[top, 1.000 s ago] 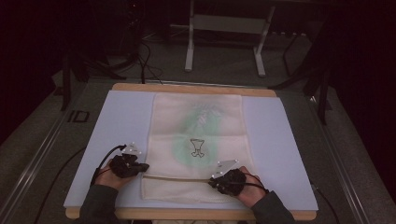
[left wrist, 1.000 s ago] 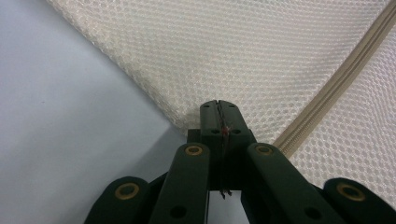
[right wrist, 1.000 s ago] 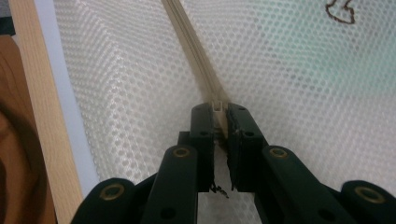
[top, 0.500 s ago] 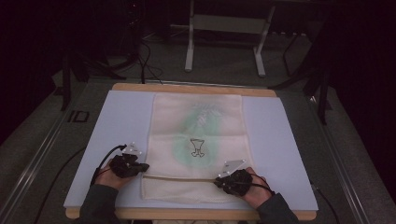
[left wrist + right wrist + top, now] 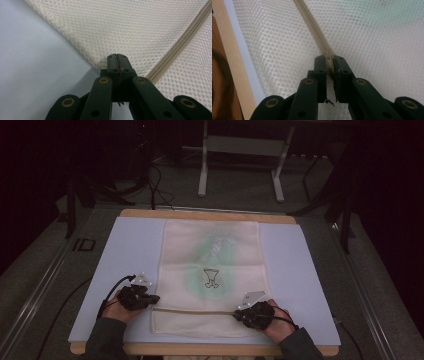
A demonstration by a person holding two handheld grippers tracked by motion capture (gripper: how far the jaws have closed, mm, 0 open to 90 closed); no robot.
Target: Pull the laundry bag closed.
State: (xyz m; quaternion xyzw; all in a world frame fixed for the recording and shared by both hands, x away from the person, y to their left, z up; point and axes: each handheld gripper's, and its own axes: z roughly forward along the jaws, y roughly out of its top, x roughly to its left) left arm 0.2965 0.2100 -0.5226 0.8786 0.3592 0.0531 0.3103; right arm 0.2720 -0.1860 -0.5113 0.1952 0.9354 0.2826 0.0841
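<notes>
A mesh bag (image 5: pixel 212 280) is lying flat on the pale mat (image 5: pixel 310 285). The left gripper (image 5: pixel 117 58) is pinching the bag's corner; the right gripper (image 5: pixel 329 60) is clamping the zipper pull (image 5: pixel 329 58). Pulling steadily along the zipper (image 5: pixel 195 310) while anchoring the corner is advisable. The right hand is sitting marginally rightward compared with a second ago.

cream mesh zip bag (image 5: pixel 212 280): 1 | black two-jaw grippers: 2, left (image 5: pixel 156 299), right (image 5: pixel 238 315) | pale blue mat (image 5: pixel 135 250): 1 | wooden bench (image 5: pixel 200 213): 1
</notes>
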